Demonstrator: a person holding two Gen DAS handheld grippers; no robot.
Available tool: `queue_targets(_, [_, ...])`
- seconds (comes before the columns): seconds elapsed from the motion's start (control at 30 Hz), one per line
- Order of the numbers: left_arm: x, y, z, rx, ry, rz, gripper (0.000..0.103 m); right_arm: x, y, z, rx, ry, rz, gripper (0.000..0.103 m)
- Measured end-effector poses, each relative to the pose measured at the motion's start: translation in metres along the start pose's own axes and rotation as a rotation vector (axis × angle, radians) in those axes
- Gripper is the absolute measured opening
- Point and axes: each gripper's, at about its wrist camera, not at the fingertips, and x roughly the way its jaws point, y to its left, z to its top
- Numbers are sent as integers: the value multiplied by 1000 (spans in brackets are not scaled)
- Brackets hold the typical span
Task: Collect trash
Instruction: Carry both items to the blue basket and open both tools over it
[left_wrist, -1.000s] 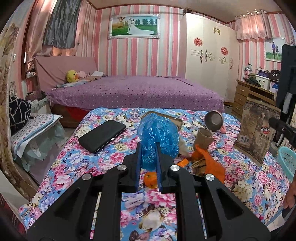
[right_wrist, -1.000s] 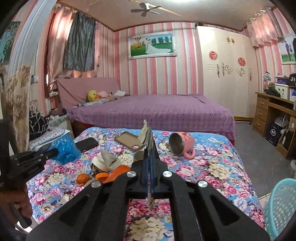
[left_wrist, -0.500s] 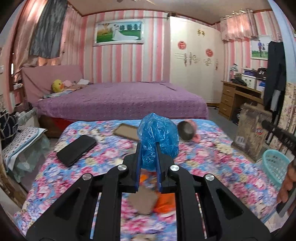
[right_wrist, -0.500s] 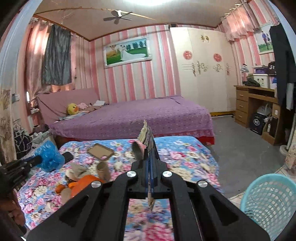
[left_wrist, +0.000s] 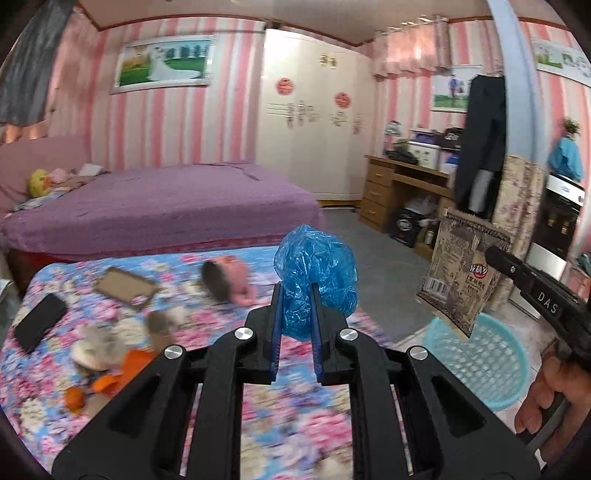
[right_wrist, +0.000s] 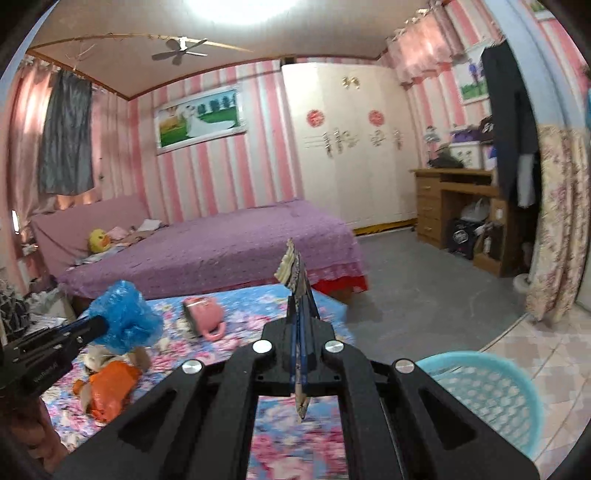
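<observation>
Since swinging right, basket (left_wrist: 476, 362) nearer (bag (left_wrist: 314, 273) clamped).

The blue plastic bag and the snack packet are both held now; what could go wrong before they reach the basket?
1. The blue plastic bag bulges beyond the left gripper; loose plastic might slip out over the floral bed.
2. The snack packet in the right gripper hangs only partly above the teal basket, so an early release could miss.
</observation>
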Motion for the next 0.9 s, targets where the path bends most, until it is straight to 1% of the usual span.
queue_targets(0.07, [10, -25, 6, 15, 3, -46, 12, -7, -19, 4, 5, -10, -52, 1])
queue_targets(0.1, [13, -32, 6, 19, 6, -62, 12, -10, -34, 5, 9, -9, -110, 1])
queue_targets(0.17, [21, -57, 9, 33, 5, -115, 12, -13, -59, 3, 20, 7, -176, 1])
queue_targets(0.2, [25, -66, 8, 41, 6, -132, 12, -14, -68, 3, 32, 12, -197, 1])
queue_targets(0.3, [47, -104, 4, 74, 44, -201, 12, -15, -105, -3, 76, 52, -254, 1])
queue_targets(0.37, [61, -130, 1, 84, 73, -246, 12, -16, -123, -6, 103, 76, -265, 1])
queue_targets(0.43, [74, -155, -5, 92, 104, -297, 12, -15, -139, -9, 135, 105, -252, 1])
queue_targets(0.5, [87, -172, -13, 106, 131, -319, 12, -11, -152, -12, 162, 127, -242, 3])
queue_targets(0.53, [94, -180, -18, 108, 150, -333, 12, -8, -156, -14, 169, 138, -254, 3])
queue_targets(0.57, [98, -183, -22, 106, 164, -341, 14, -6, -161, -16, 175, 145, -271, 6])
queue_targets(0.6, [106, -187, -28, 102, 188, -347, 14, -4, -166, -18, 188, 154, -286, 22])
queue_targets(0.63, [109, -189, -32, 97, 201, -348, 25, -4, -170, -20, 200, 153, -301, 39])
queue_targets(0.67, [111, -190, -34, 86, 208, -350, 44, -7, -172, -23, 206, 142, -312, 77])
queue_targets(0.7, [111, -190, -35, 83, 195, -347, 52, -10, -173, -22, 222, 116, -307, 81])
queue_targets(0.73, [110, -191, -35, 86, 182, -340, 61, -10, -173, -21, 228, 115, -299, 81])
queue_targets(0.8, [110, -191, -34, 85, 183, -337, 63, -10, -168, -19, 216, 108, -305, 81])
queue_targets(0.9, [100, -176, -28, 85, 164, -318, 66, -12, -158, -14, 208, 86, -266, 81])
